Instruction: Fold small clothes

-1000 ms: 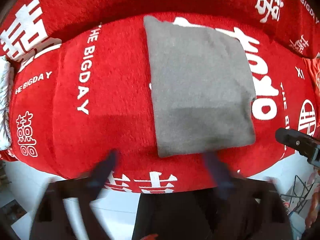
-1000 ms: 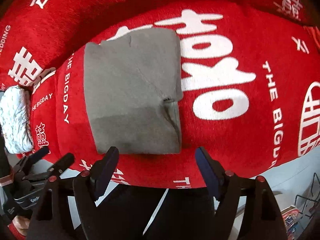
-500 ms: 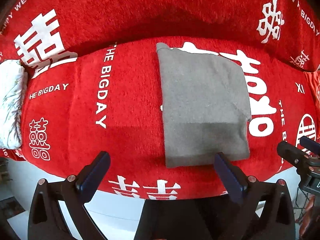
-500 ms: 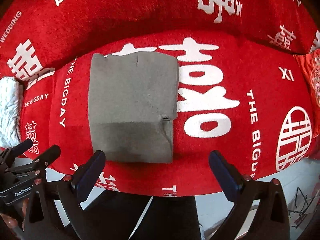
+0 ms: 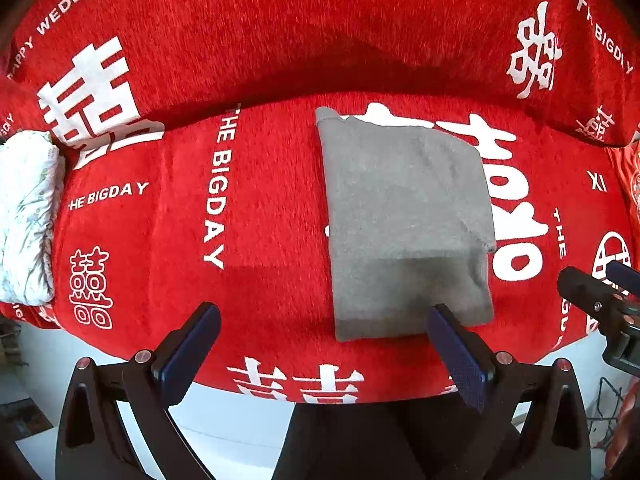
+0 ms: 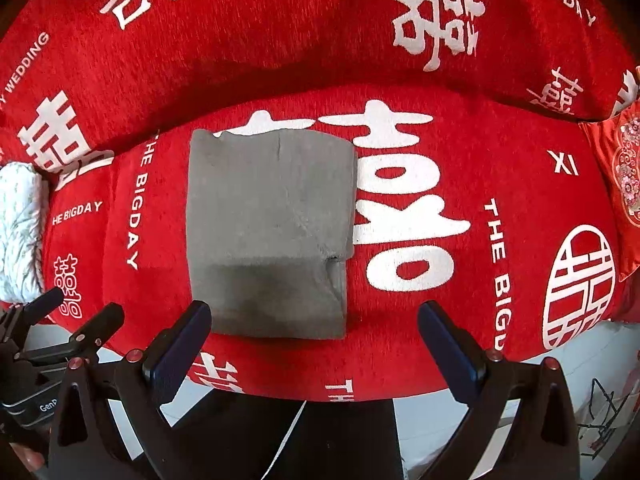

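Observation:
A grey garment lies folded into a neat rectangle on the red sofa seat; in the right wrist view the same grey garment sits left of centre. My left gripper hangs above the seat's front edge, pointing down, its jaws wide open with nothing between them. My right gripper is open just as wide, above the garment's near edge and the seat beside it, holding nothing. Each gripper shows at the edge of the other's view: the right gripper and the left gripper.
A white patterned bundle of cloth lies at the seat's left end. A red embroidered cushion sits at the right end. The sofa's backrest rises behind. Pale floor and a person's dark trousers are below the front edge.
Both grippers have risen away from the garment, so more of the sofa shows. The right gripper's jaws have spread wider. The garment lies still.

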A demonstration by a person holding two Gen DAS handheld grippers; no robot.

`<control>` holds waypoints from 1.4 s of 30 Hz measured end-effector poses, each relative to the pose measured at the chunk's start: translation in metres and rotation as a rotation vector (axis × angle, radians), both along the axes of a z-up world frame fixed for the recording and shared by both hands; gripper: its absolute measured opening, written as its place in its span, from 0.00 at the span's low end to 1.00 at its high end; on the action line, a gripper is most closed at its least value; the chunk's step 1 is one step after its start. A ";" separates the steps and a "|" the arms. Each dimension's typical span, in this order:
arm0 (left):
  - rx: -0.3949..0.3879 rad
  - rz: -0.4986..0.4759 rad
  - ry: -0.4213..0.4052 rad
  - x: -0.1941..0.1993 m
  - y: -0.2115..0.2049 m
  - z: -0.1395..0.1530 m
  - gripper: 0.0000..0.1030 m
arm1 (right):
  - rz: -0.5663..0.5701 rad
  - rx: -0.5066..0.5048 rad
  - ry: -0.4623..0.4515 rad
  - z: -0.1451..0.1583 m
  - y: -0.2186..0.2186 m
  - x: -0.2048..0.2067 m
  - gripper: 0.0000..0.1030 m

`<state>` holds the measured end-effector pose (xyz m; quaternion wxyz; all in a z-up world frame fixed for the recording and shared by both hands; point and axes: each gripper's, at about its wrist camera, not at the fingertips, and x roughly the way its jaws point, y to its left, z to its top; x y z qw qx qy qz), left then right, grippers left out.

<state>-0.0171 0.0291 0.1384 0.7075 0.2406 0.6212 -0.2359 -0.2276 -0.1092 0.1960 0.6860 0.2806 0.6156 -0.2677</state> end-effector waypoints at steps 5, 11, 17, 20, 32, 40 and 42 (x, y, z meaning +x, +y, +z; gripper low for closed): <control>-0.004 0.008 -0.001 0.000 0.000 0.002 1.00 | 0.001 -0.001 -0.001 0.001 0.000 0.001 1.00; -0.006 0.014 -0.004 0.001 0.000 0.003 1.00 | 0.005 -0.001 -0.001 0.003 -0.001 0.003 1.00; -0.007 0.014 -0.006 0.001 0.000 0.004 1.00 | 0.003 -0.001 -0.001 0.004 0.000 0.004 1.00; -0.007 0.018 -0.008 0.001 -0.001 0.005 1.00 | 0.003 -0.002 -0.002 0.004 0.000 0.004 1.00; -0.012 0.013 -0.009 0.003 -0.004 0.008 1.00 | 0.012 -0.001 0.001 0.006 -0.001 0.007 1.00; -0.012 0.019 -0.011 0.001 -0.005 0.008 1.00 | 0.012 0.000 0.002 0.006 -0.002 0.007 1.00; -0.011 0.019 -0.012 0.001 -0.006 0.008 1.00 | 0.012 0.000 0.000 0.006 -0.002 0.007 1.00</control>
